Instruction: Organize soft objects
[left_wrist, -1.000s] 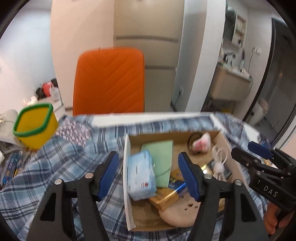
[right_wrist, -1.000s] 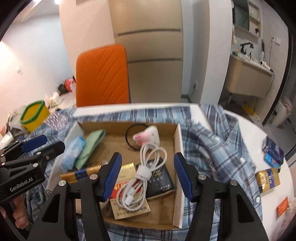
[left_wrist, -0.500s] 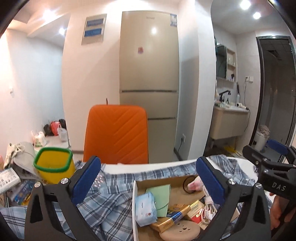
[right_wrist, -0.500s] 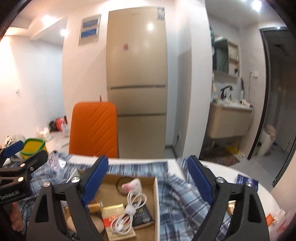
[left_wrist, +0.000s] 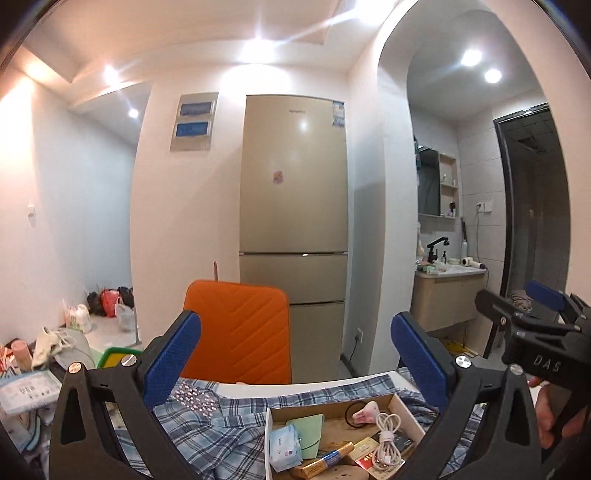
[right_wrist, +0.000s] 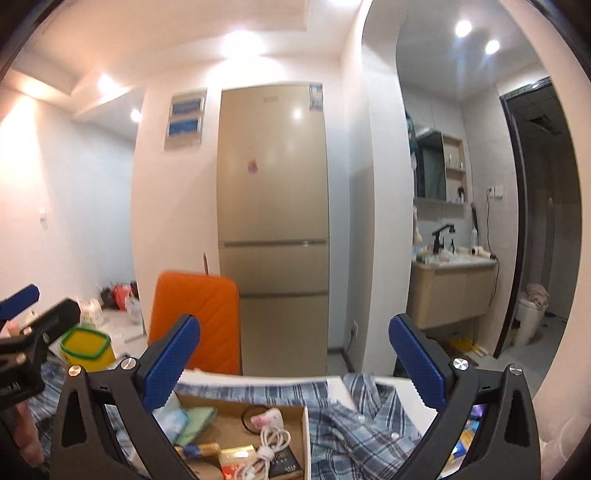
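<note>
A blue plaid shirt lies spread over the white table, around an open cardboard box. Inside the box lie a blue tissue pack, a green pouch, a white coiled cable and small packets. My left gripper is raised above them, level, open and empty. My right gripper is likewise open with nothing between its fingers, high over the box and the shirt. Each gripper shows at the edge of the other's view.
An orange chair stands behind the table, with a tall beige fridge beyond it. A yellow bin with a green rim sits at the left. Small packets lie at the table's right end. A washbasin cabinet is at the right.
Both grippers have opened wide, risen and tilted up from looking down into the box to pointing level at the room. The box and shirt have dropped to the bottom of both views.
</note>
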